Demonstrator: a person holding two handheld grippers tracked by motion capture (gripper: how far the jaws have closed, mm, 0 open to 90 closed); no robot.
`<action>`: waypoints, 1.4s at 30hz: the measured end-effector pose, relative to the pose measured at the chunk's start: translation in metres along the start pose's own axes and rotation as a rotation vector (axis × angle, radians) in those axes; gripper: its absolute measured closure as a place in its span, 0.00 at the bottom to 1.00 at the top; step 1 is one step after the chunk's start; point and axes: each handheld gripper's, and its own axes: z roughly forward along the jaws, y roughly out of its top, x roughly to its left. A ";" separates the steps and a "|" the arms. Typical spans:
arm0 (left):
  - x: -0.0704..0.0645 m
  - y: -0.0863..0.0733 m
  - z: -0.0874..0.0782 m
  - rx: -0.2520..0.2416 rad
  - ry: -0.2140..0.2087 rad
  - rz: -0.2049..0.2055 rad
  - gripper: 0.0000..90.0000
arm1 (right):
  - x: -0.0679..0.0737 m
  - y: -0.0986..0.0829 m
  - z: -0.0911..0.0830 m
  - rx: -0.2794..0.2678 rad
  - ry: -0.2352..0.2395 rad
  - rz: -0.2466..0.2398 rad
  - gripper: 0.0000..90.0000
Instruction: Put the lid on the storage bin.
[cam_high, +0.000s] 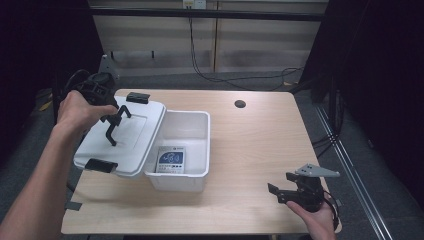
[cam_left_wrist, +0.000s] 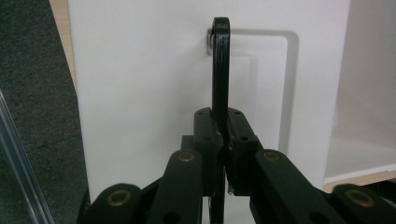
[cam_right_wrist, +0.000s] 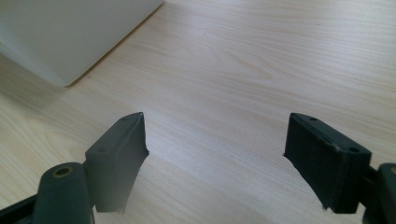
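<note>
- Two jaws of the right hand-held gripper (cam_high: 281, 191) stand wide apart, released, low above the bare counter (cam_high: 260, 145) at the lower right of the high view.
- Centre frame, a white bin (cam_high: 180, 179) holds a printed packet (cam_high: 170, 160).
- Left of centre, the left hand-held gripper (cam_left_wrist: 223, 140) is clenched on the black handle (cam_left_wrist: 220, 70) of the white lid (cam_high: 145, 125), which rests tilted on the bin's left edge.
</note>
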 end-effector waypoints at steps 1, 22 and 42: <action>-0.003 0.001 0.000 0.002 -0.001 0.001 0.94 | 0.000 0.000 0.000 0.002 -0.001 0.003 0.22; -0.049 0.017 0.007 0.005 -0.017 -0.044 0.94 | 0.000 0.000 0.000 0.003 0.004 0.002 0.22; -0.063 0.022 0.014 -0.011 -0.056 -0.146 0.94 | -0.001 0.000 0.000 0.004 0.007 0.005 0.22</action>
